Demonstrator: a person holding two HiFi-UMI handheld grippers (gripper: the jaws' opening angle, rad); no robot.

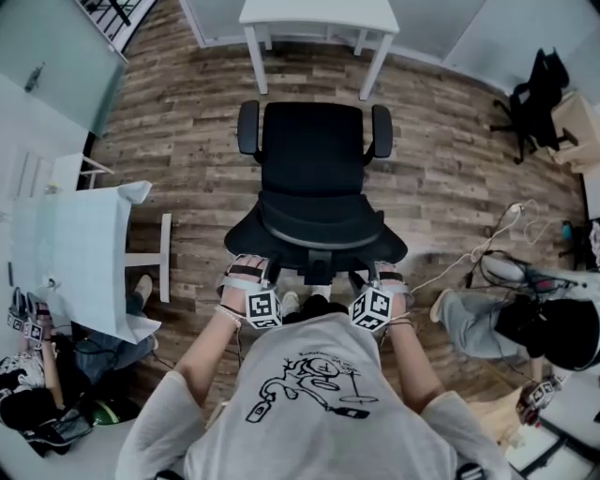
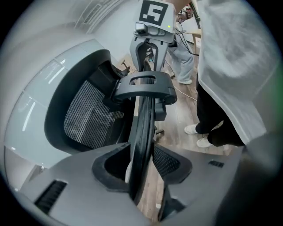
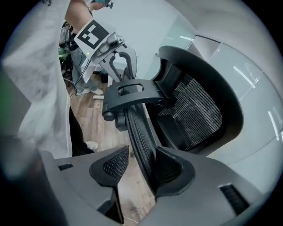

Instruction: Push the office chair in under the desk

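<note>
Pale grey jersey cloth of the person's shirt [image 1: 314, 412], printed with a black line drawing, fills the bottom of the head view, and both forearms reach forward from it to the back of the office chair [image 1: 314, 159]. Each hand holds a smooth grey plastic claw topped by a white cube with black square markers [image 1: 263, 307]. The left gripper [image 2: 141, 165] has its jaws spread wide. The thin, dark, curved rim of the chair back [image 2: 143, 128] runs up between its ribbed black pads, close against the left pad, with a gap to the right one, so it is not pinched. The right gripper [image 3: 141, 165] is likewise wide open. The same rim, finely woven here, lies along its right pad, with bare floor showing beside the left pad. A moulded grey bracket [image 3: 132, 95] with a slot through it crosses the rim higher up, and black open mesh [image 3: 194, 110] stretches inside the glossy frame. The chair, with a matt black seat and two rounded padded armrests [image 1: 247, 127], stands on the brown wood-plank floor [image 1: 187, 122]. It faces the white, square-legged desk [image 1: 319, 14] and is well apart from it, with none of it under the top.
</note>
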